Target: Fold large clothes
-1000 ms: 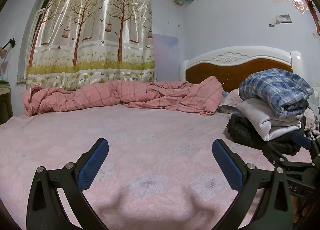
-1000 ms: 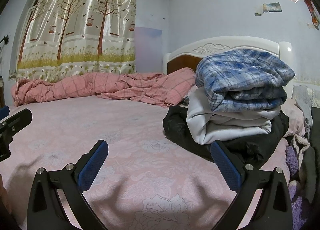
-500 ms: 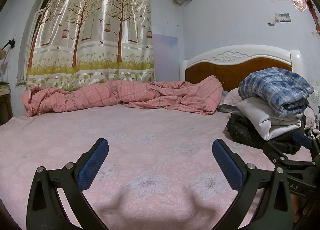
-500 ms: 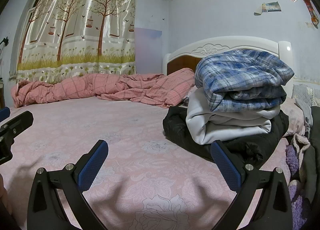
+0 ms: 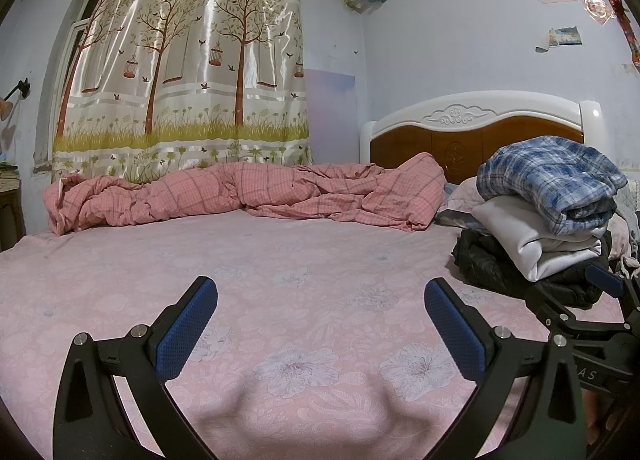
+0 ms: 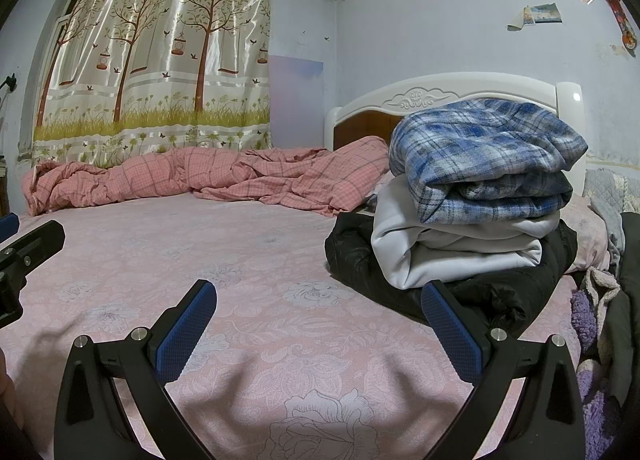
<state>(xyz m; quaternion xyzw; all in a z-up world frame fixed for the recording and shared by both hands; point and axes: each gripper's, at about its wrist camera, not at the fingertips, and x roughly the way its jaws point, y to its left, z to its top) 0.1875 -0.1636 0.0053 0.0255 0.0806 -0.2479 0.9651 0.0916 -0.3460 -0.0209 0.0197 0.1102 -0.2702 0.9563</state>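
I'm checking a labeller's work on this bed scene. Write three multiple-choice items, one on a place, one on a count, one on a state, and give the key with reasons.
1. Where does the blue plaid garment lie?
A. On top of the white folded garment
B. Under the black jacket
C. On the crumpled pink checked quilt

2. How many garments make up the stack on the pink floral bedsheet?
A. One
B. Three
C. Five

3. How do the left gripper and the right gripper stand?
A. Both shut on cloth
B. Left open, right shut on the jacket
C. Both open, holding nothing

Key: 1 A, the plaid rests directly on the white one. 2 B, plaid over white over black. 3 C, each wrist view shows its blue pads wide apart with only bedsheet between.
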